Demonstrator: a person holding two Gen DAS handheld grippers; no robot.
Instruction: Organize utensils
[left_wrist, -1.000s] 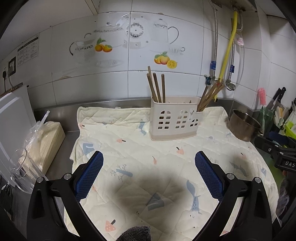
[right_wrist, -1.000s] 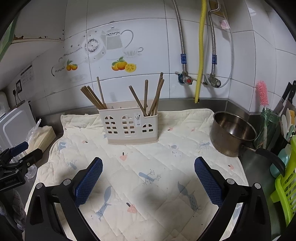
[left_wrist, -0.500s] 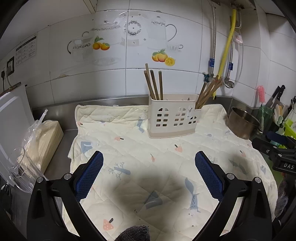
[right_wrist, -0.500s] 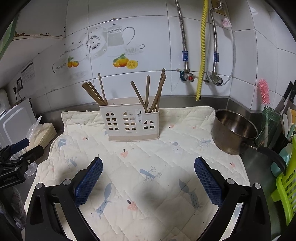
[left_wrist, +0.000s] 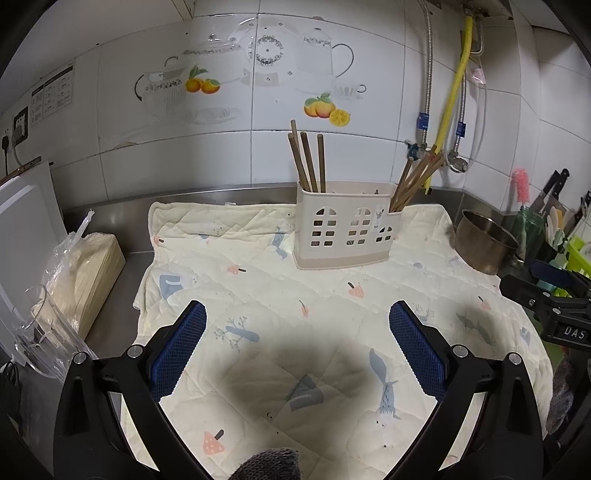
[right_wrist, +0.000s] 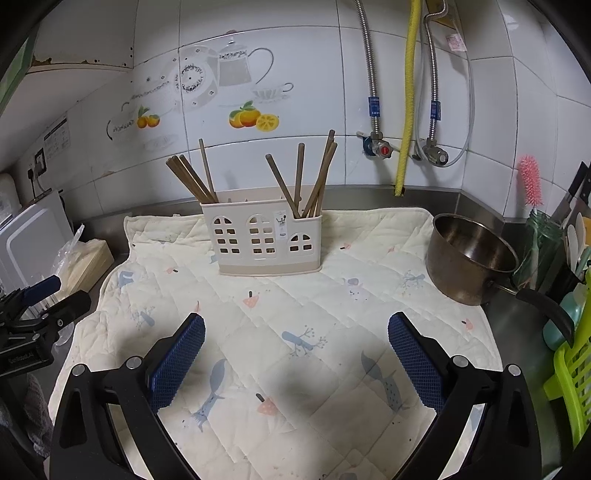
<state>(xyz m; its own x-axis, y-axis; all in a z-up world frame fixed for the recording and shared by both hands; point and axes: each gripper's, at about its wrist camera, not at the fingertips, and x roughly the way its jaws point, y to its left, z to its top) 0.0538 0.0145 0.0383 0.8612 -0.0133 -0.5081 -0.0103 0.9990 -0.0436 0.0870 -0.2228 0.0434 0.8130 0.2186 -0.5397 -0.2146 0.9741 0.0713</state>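
**Chopsticks already in the caddy, both grippers empty**

At nine o'clock in the left wrist view, a clear plastic jug (left_wrist: 40, 332) and a bagged pale stack (left_wrist: 88, 266) sit on the steel counter beside the quilted cloth (left_wrist: 258, 295). The left gripper (left_wrist: 297, 332) hangs over the cloth at six o'clock, its blue pads spread wide with nothing between them. Up at twelve o'clock stands the utensil holder (left_wrist: 345, 230), upright on the far part of the cloth near the tiled wall.

In the right wrist view the left chopstick bundle (right_wrist: 192, 181) leans out of the holder's left compartment, and the right chopstick bundle (right_wrist: 310, 181) stands in the right one. The right gripper (right_wrist: 295, 343) is likewise spread apart and empty, low at six o'clock. At three o'clock a steel saucepan (right_wrist: 472, 258) rests at the cloth's edge.

No loose utensil shows on the cloth, so the sorting looks finished, or nearly so. Whether anything lies out of view cannot be told.
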